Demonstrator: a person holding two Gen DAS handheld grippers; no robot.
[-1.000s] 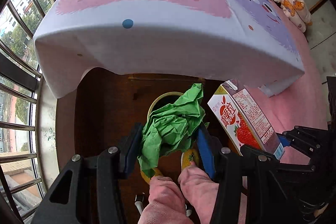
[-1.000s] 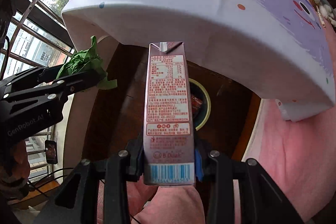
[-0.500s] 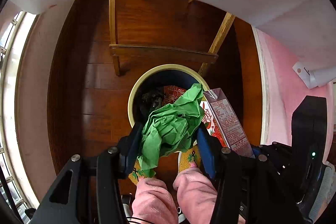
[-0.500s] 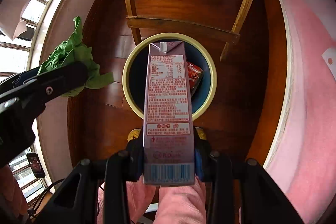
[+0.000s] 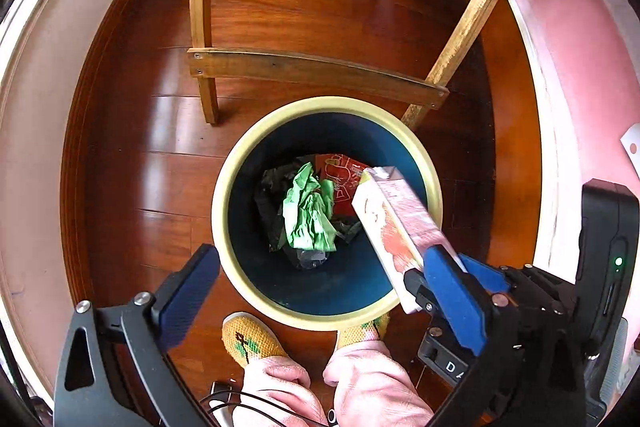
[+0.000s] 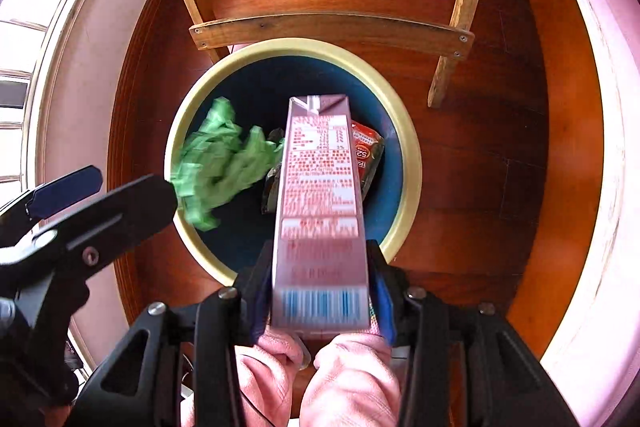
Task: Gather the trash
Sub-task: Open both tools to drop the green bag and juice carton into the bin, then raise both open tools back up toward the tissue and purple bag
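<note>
A round bin [image 5: 224,227] with a cream rim and dark blue inside stands on the wooden floor; it also shows in the right wrist view [image 6: 412,163]. My left gripper [image 5: 316,275] is open above it. The crumpled green paper [image 5: 308,215] is free of the jaws and inside the bin's mouth, blurred in the right wrist view [image 6: 216,163]. My right gripper [image 6: 320,283] is shut on a pink strawberry milk carton [image 6: 320,211] and holds it over the bin; the carton also shows in the left wrist view [image 5: 396,223]. A red wrapper [image 5: 340,179] lies in the bin.
A wooden chair's legs and crossbar [image 5: 312,71] stand just behind the bin. The person's feet in yellow slippers [image 5: 248,343] are at the bin's near side. A pink rug [image 5: 592,67] lies to the right, a pale wall skirting to the left.
My left gripper has opened and let go of the green paper, which has dropped into the bin. Both grippers have moved closer over the bin. The carton stays gripped.
</note>
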